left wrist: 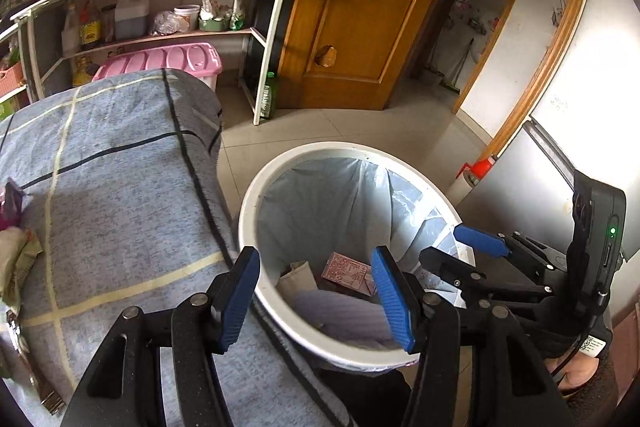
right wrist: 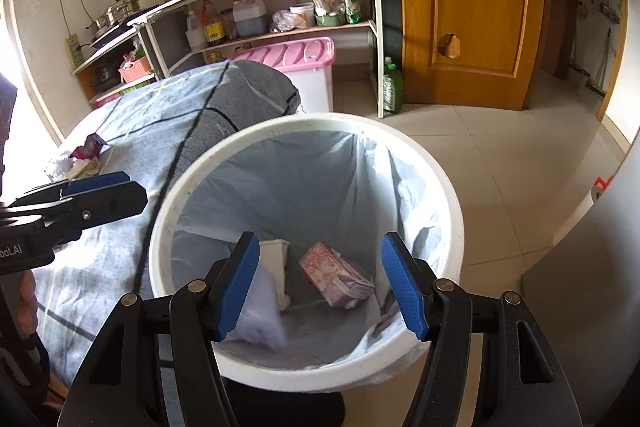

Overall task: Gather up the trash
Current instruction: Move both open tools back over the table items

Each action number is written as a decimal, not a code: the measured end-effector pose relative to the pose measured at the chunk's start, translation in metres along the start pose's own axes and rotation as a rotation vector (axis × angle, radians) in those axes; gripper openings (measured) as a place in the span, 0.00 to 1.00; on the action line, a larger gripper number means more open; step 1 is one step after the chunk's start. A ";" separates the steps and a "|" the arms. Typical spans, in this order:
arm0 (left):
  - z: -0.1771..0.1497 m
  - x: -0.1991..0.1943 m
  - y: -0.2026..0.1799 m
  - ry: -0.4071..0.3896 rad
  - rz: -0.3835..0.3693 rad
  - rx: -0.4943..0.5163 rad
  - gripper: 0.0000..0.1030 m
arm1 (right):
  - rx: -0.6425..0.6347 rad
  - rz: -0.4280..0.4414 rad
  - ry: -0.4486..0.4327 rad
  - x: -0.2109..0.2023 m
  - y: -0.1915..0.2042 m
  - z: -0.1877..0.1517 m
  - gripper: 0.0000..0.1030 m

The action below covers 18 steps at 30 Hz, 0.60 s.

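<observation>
Right gripper: right gripper hangs over the white bin, fingers spread apart, nothing between them.
Left gripper: left gripper straddles the bin's near rim beside the table, fingers apart and empty.
Bin contents: pink carton and white packet lie at the bottom on the liner; a blurred pale sheet shows near the right gripper's left finger, seemingly falling in.
Remaining trash: crumpled wrappers lie on the checked blue cloth, well left of the bin and beyond both grippers; the left one is nearer to them.
Risk, sheet: it could catch on the liner edge or rim if it drifts sideways.
Risk, reach: a low swing toward the wrappers might knock the bin or snag the cloth and drag the wrappers.
Risk, grip: thin wrappers may slip from a shallow pinch.
</observation>
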<state>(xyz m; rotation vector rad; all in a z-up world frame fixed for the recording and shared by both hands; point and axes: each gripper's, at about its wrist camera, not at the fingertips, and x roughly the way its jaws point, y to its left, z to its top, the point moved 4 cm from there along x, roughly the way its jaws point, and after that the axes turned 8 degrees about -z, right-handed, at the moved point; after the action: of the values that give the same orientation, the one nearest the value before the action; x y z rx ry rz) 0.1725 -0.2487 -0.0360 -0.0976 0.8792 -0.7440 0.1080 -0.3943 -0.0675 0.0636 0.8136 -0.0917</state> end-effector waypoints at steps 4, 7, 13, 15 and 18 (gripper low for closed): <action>-0.003 -0.023 0.012 -0.037 0.028 -0.019 0.56 | -0.001 0.033 -0.026 -0.008 0.017 0.006 0.62; -0.006 -0.040 0.022 -0.065 0.044 -0.038 0.56 | -0.012 0.056 -0.042 -0.013 0.032 0.008 0.62; -0.016 -0.076 0.049 -0.117 0.126 -0.078 0.56 | -0.050 0.110 -0.055 -0.017 0.070 0.010 0.62; -0.020 -0.090 0.061 -0.137 0.158 -0.094 0.56 | -0.060 0.120 -0.055 -0.017 0.083 0.010 0.62; -0.028 -0.110 0.081 -0.160 0.209 -0.123 0.56 | -0.072 0.153 -0.054 -0.016 0.101 0.008 0.62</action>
<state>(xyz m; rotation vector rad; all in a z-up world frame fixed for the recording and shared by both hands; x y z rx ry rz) 0.1521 -0.1129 -0.0109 -0.1697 0.7680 -0.4796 0.1138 -0.2937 -0.0478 0.0549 0.7545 0.0798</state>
